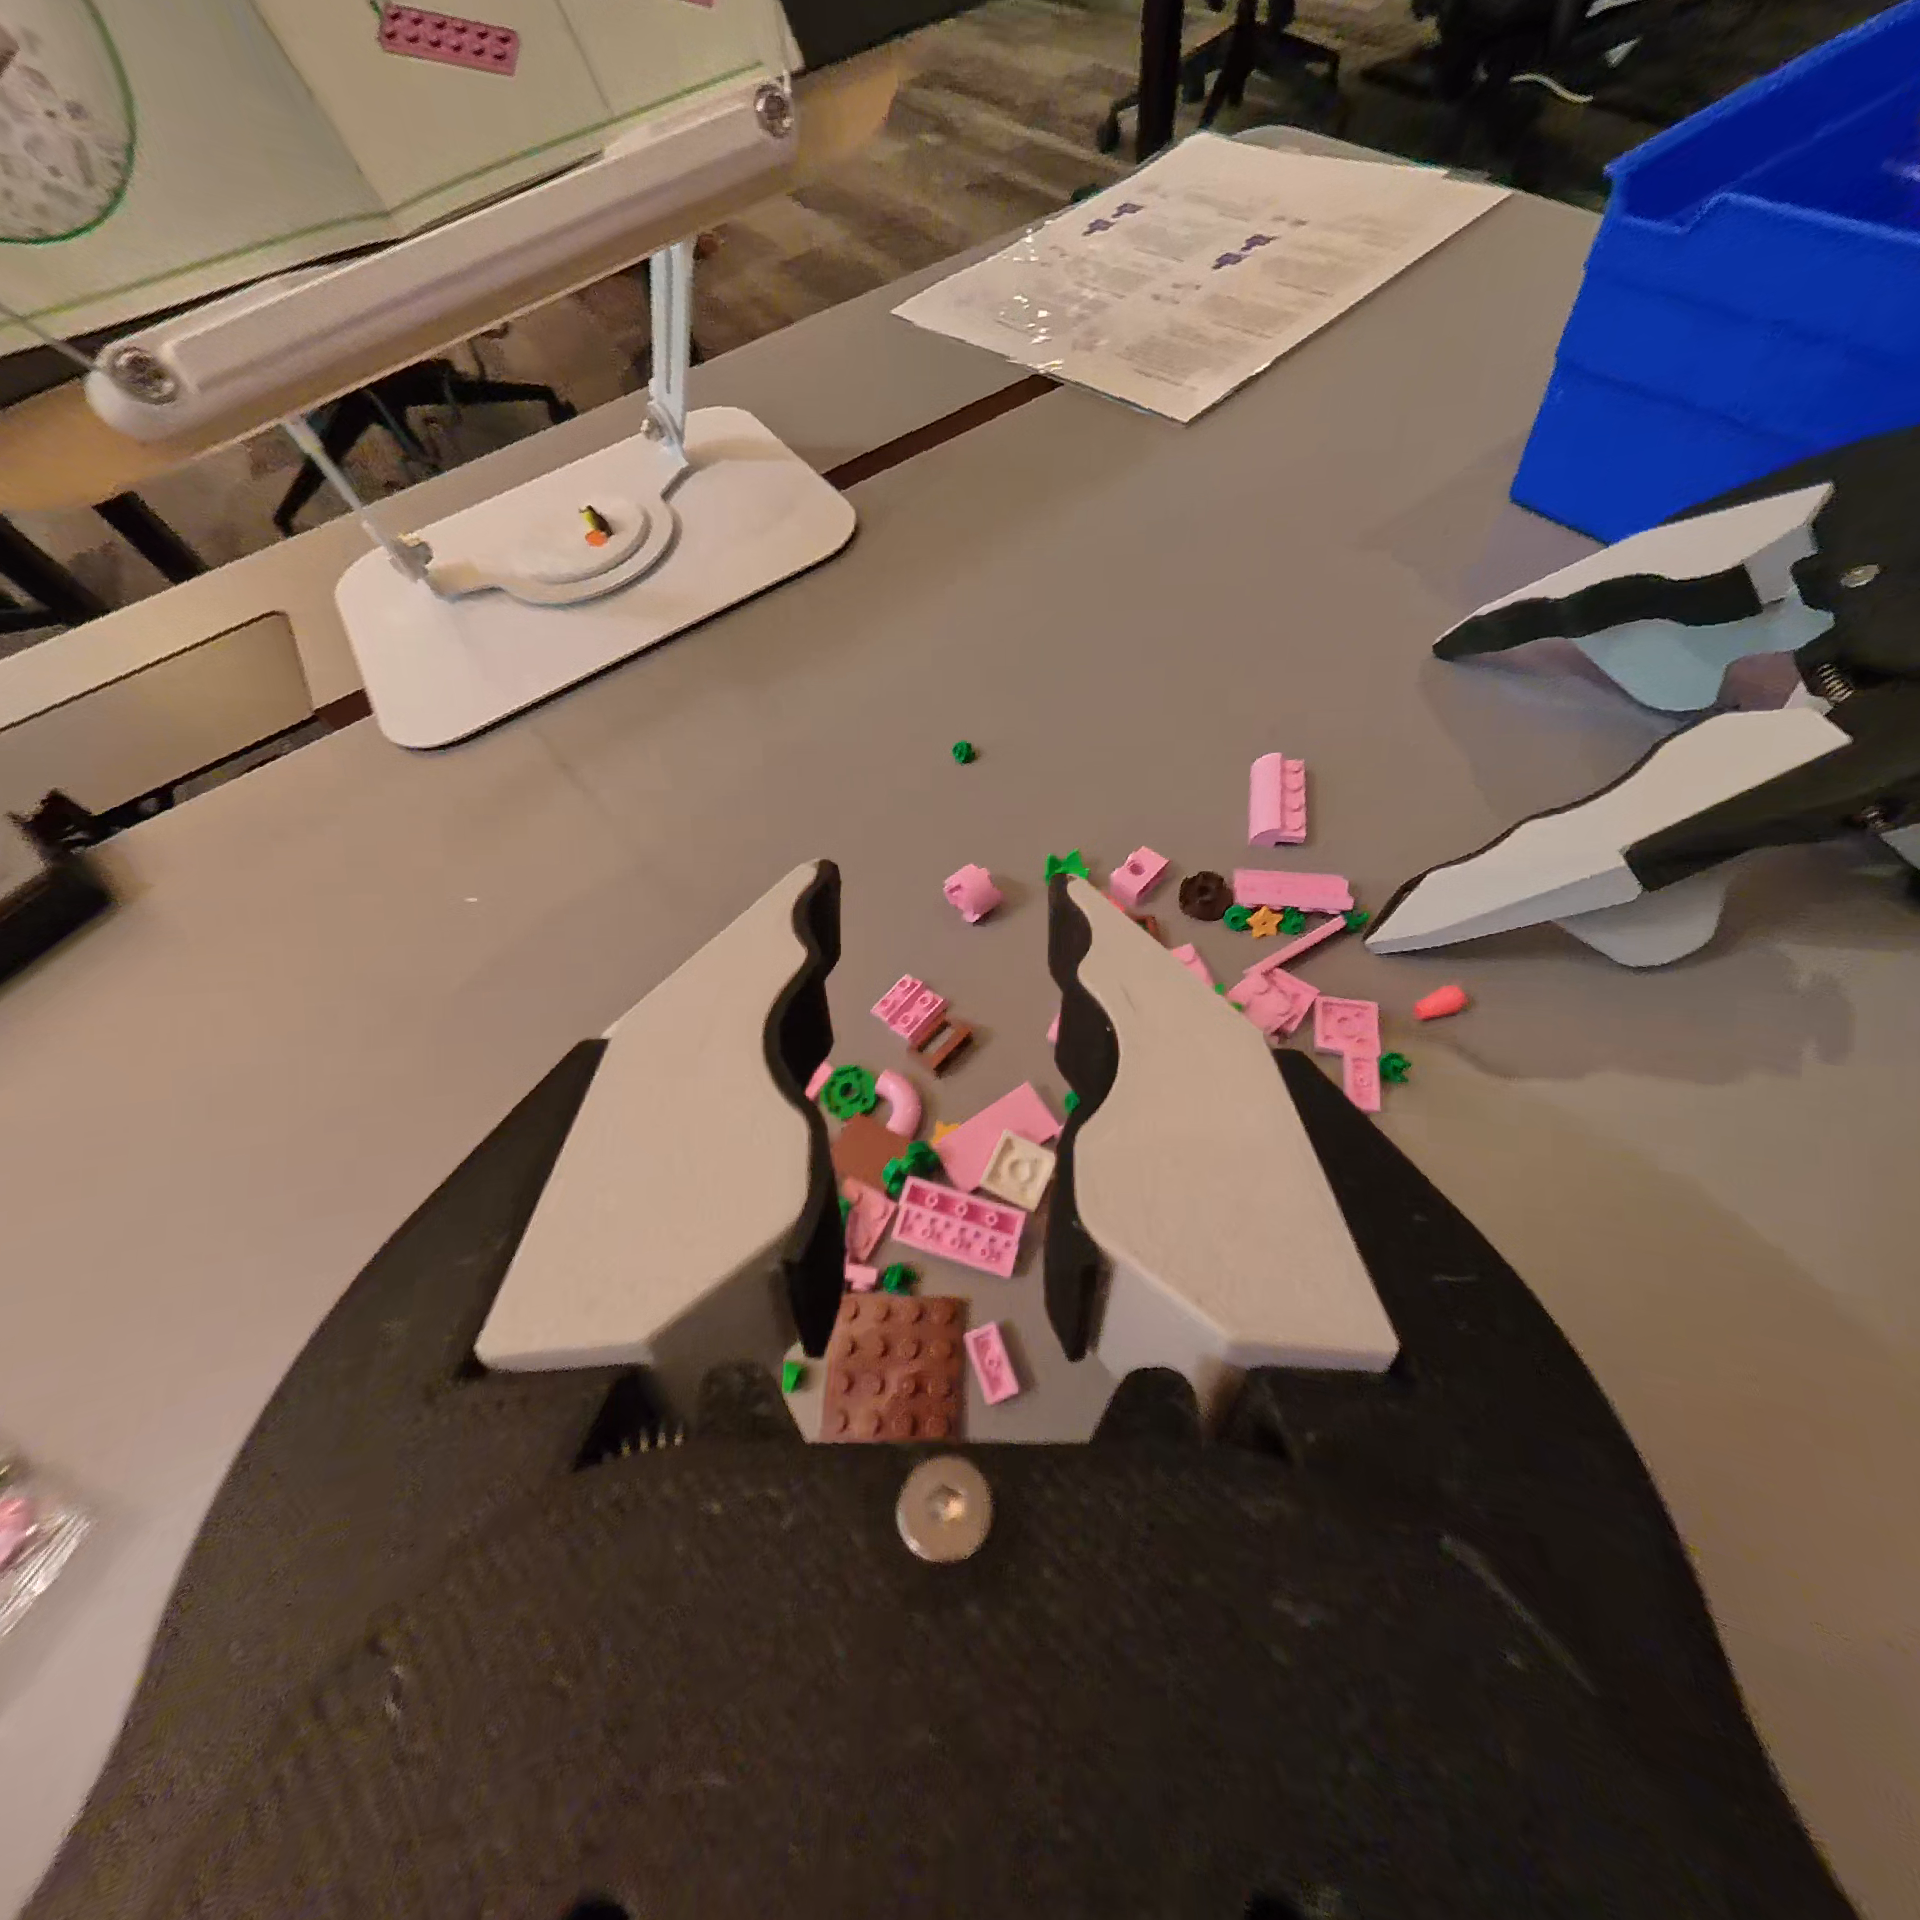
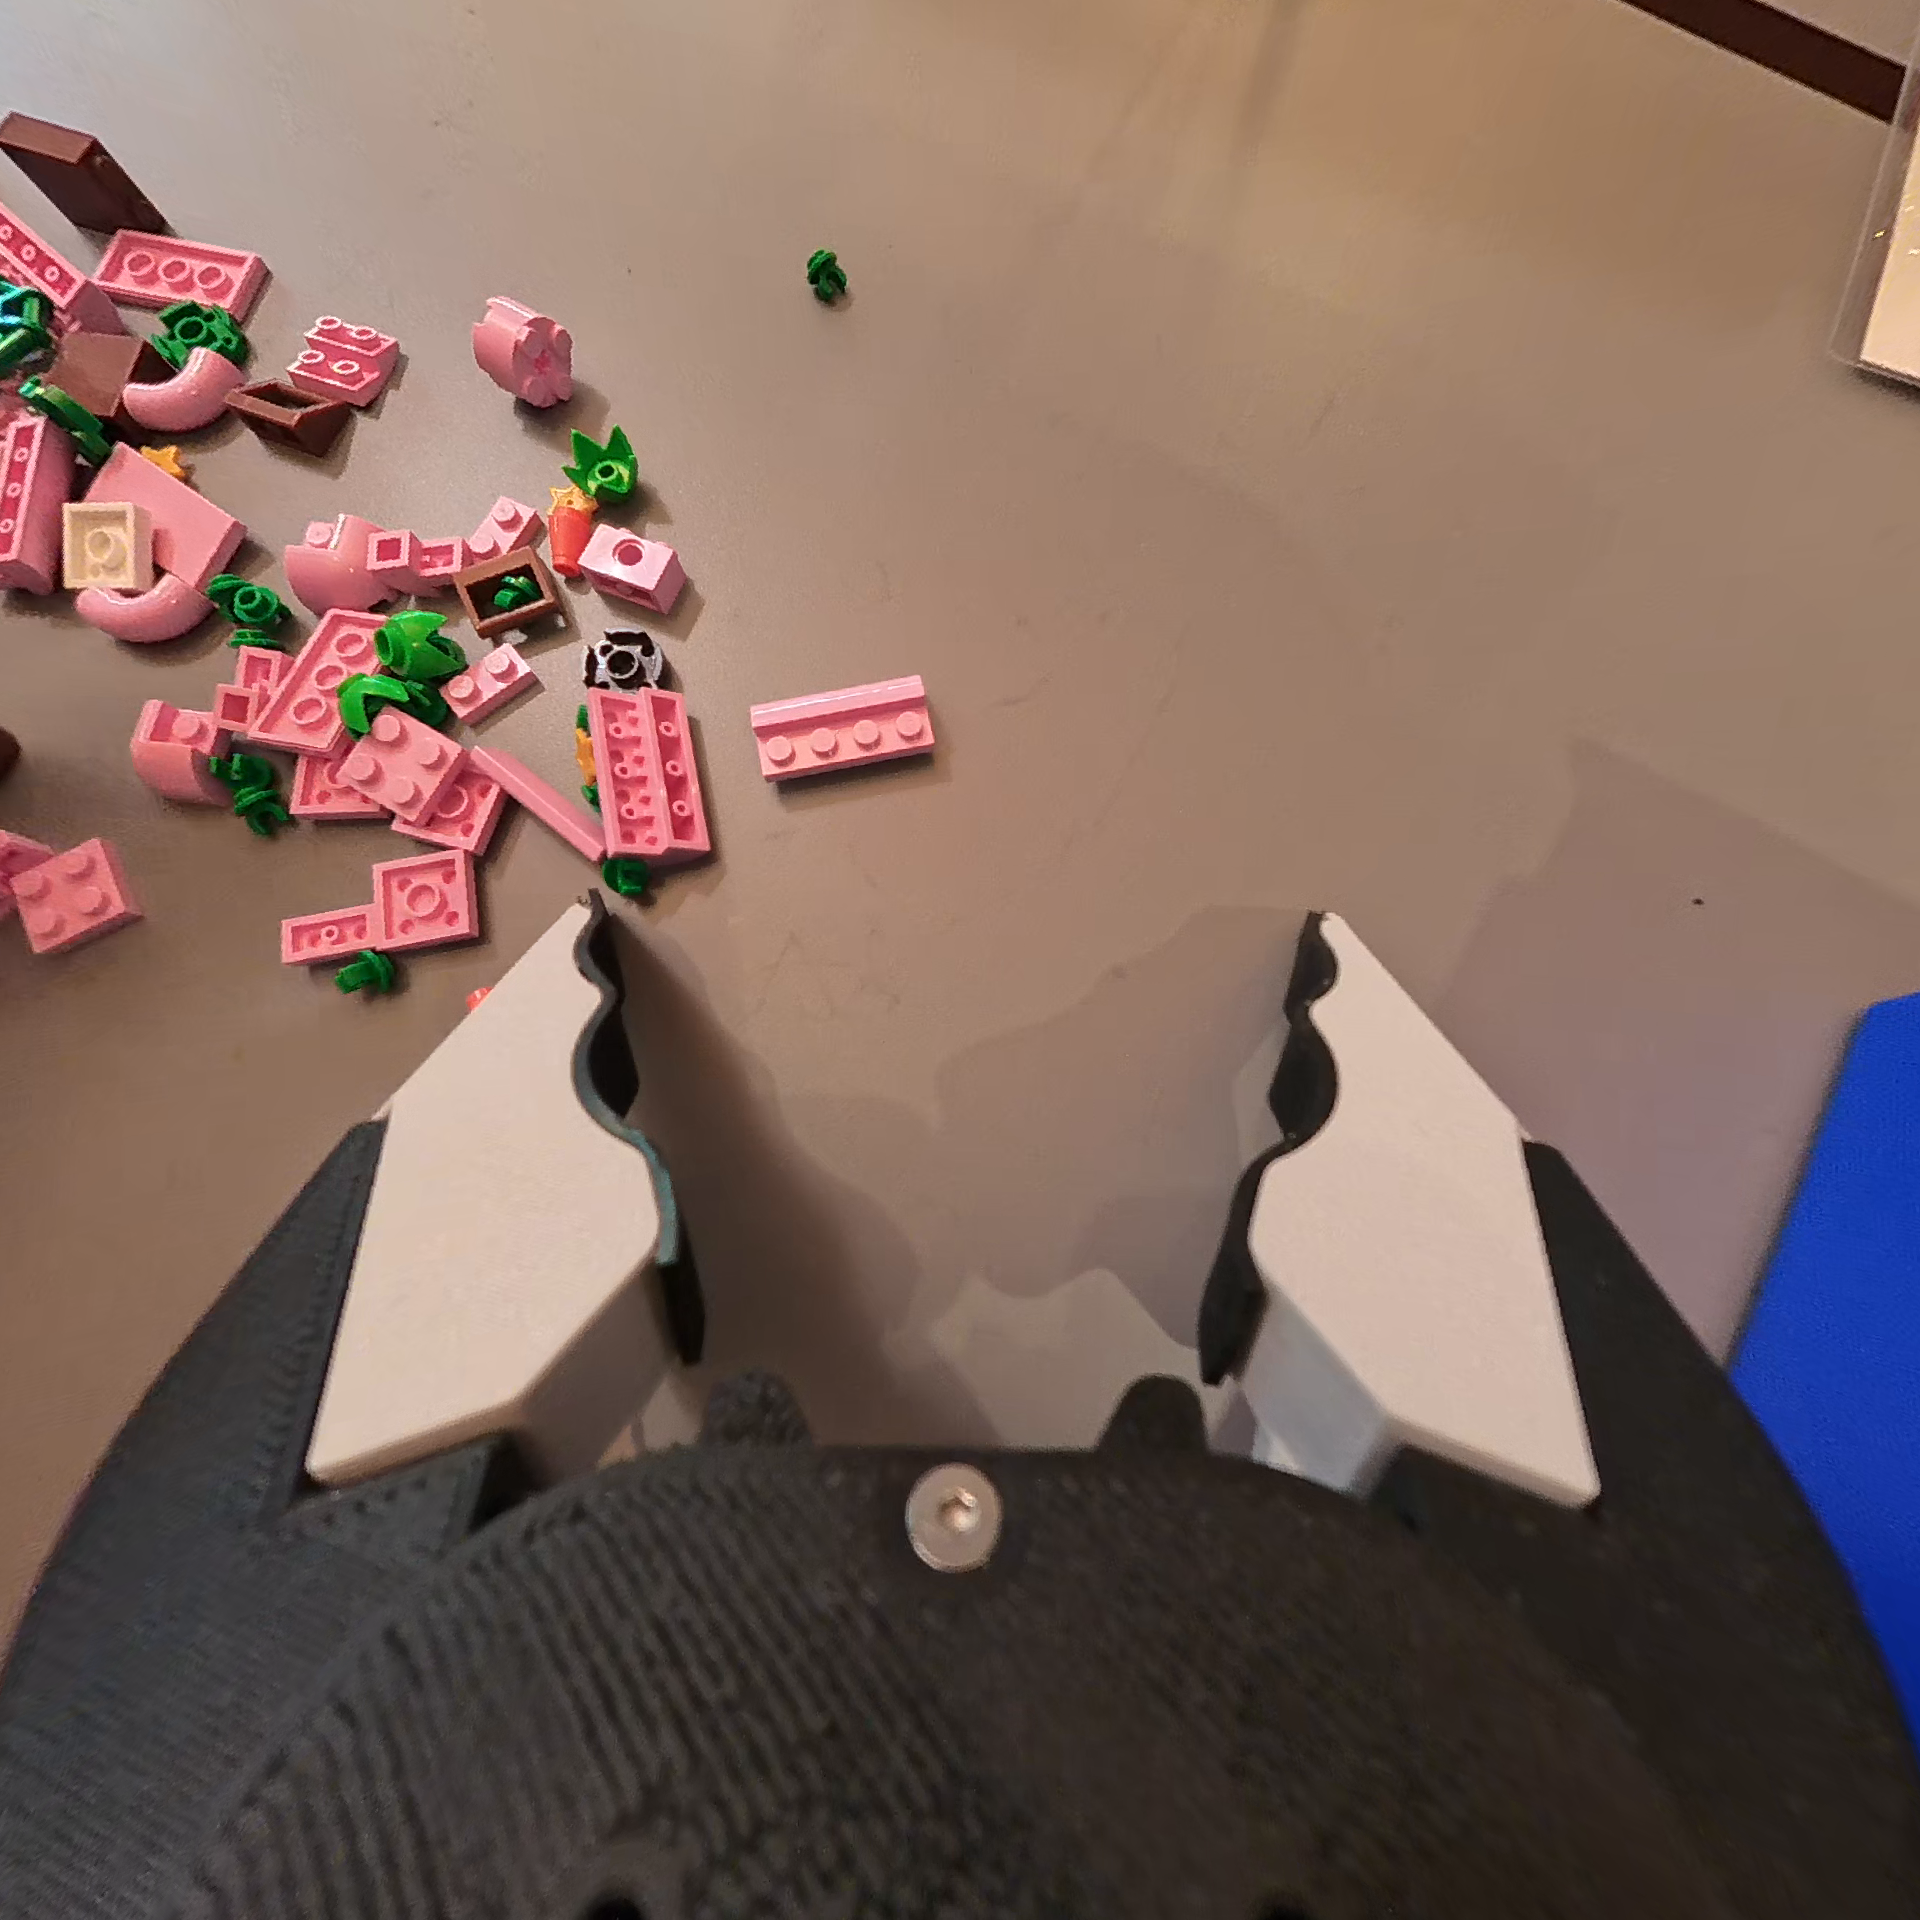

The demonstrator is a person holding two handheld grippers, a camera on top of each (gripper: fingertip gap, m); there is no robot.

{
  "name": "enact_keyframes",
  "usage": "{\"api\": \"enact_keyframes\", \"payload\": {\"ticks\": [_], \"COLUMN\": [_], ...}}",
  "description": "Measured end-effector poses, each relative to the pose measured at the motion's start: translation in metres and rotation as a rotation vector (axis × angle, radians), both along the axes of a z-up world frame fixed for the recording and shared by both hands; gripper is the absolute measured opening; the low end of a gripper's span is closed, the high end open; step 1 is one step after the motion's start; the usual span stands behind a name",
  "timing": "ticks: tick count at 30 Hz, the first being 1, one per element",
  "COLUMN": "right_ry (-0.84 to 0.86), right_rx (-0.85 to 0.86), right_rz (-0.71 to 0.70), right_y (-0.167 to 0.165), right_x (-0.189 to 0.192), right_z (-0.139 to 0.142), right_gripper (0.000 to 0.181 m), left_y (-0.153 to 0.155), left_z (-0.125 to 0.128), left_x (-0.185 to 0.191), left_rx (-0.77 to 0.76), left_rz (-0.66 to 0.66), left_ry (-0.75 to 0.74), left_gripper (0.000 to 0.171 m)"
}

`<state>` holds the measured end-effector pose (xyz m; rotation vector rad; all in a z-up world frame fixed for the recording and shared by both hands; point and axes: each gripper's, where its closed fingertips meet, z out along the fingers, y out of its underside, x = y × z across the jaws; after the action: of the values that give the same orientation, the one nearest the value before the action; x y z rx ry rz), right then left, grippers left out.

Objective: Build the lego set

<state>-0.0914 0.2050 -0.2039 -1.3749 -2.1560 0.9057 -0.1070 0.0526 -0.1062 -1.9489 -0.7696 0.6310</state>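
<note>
The left gripper (image 1: 943,904) hangs over the pile with its jaws parted and nothing between them; loose pieces lie on the surface under the gap. Nearest its base sits a brown studded plate (image 1: 896,1366), with a small pink plate (image 1: 995,1363) just beside it. Farther along the fingers lie a pink plate turned underside up (image 1: 958,1226), a white tile (image 1: 1020,1172) and a green flower piece (image 1: 847,1089).

The right gripper (image 2: 951,920) is spread wide and empty, poised over bare grey surface (image 2: 1195,540) at the edge of the scatter. Its left fingertip stands close to a small green stud (image 2: 627,876). Beyond it lie a pink double-row piece, underside up (image 2: 649,774), a dark round piece (image 2: 621,660) touching that piece's far end, and a pink four-stud rail plate (image 2: 842,727) lying apart from the heap. A lone green piece (image 2: 827,276) sits well away from the rest.

Outward from the pile: a white stand (image 1: 597,582) carrying the open instruction booklet (image 1: 312,135), a printed sheet in a clear sleeve (image 1: 1195,270), and a blue bin (image 1: 1745,291) at the right.

Assessment: the lego pieces (image 2: 343,665) lie loose on the surface, and no joined sub-assembly is evident. No piece is held. The build appears to be at its start; selection, pick-up and every joining step remain outstanding.
</note>
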Motion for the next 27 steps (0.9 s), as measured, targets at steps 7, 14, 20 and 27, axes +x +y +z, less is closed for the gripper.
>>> {"api": "enact_keyframes", "payload": {"ticks": [7,14,20,27], "right_ry": [0.000,0.000,0.000,0.000], "right_rx": [0.000,0.000,0.000,0.000], "right_rz": [0.000,0.000,0.000,0.000], "right_y": [0.000,0.000,0.000,0.000], "right_x": [0.000,0.000,0.000,0.000], "right_z": [0.000,0.000,0.000,0.000], "right_gripper": [0.126,0.126,0.126,0.126], "left_y": [0.011,-0.012,-0.028,-0.043], "left_z": [0.005,0.025,0.037,0.039], "left_x": [0.008,-0.007,-0.010,-0.008], "left_rx": [0.078,0.067,0.187,0.335], "left_rz": [-0.054,-0.121,-0.187,-0.263], "left_ry": [0.043,0.143,0.181,0.139], "left_gripper": [0.040,0.045,0.045,0.053]}}
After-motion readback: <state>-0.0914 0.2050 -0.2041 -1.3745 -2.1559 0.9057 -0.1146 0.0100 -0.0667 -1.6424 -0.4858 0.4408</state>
